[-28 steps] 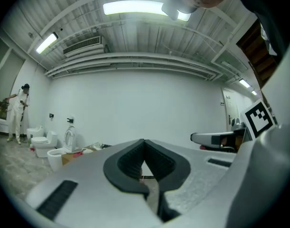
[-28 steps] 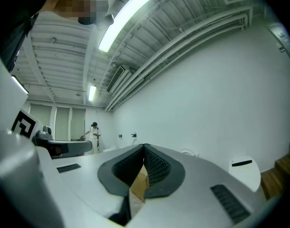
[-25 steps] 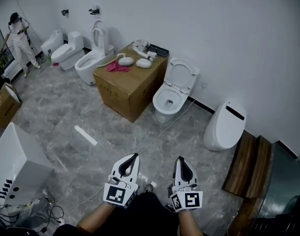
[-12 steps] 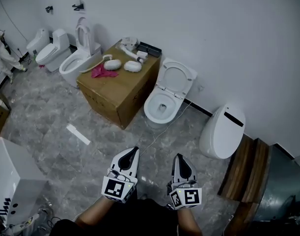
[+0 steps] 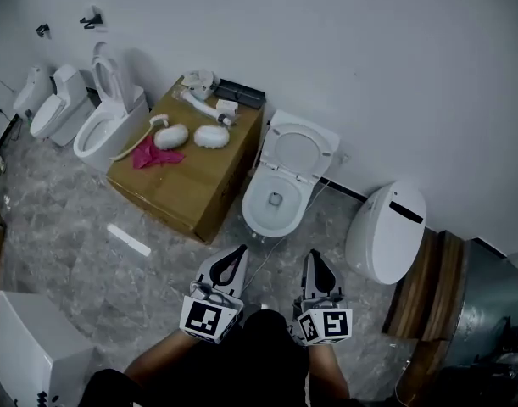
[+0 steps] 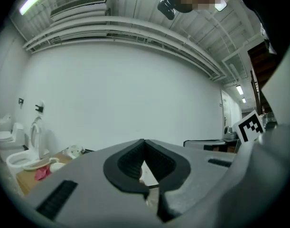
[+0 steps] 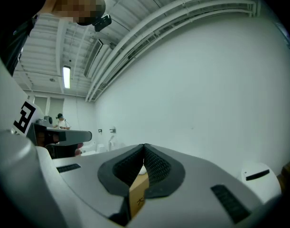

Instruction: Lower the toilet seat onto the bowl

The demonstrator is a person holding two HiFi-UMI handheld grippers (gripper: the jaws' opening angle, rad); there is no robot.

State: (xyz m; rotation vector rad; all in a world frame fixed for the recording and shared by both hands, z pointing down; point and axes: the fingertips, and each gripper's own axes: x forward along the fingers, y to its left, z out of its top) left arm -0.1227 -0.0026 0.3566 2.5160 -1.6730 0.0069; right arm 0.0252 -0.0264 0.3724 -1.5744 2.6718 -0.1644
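Observation:
A white toilet stands against the wall in the head view, its bowl uncovered. Its seat stands raised, leaning back toward the wall. Both grippers are held low in front of me, a short way short of the bowl, touching nothing. My left gripper points toward the bowl's near left side, jaws together and empty. My right gripper points toward the bowl's right side, also shut with nothing in it.
A cardboard box with white fittings and a pink cloth stands left of the toilet. More toilets line the wall at far left. A closed white toilet and wooden planks are at right. A white strip lies on the floor.
The view has moved forward and right, so the open toilet is nearer and more central. Both grippers stay shut in front of me.

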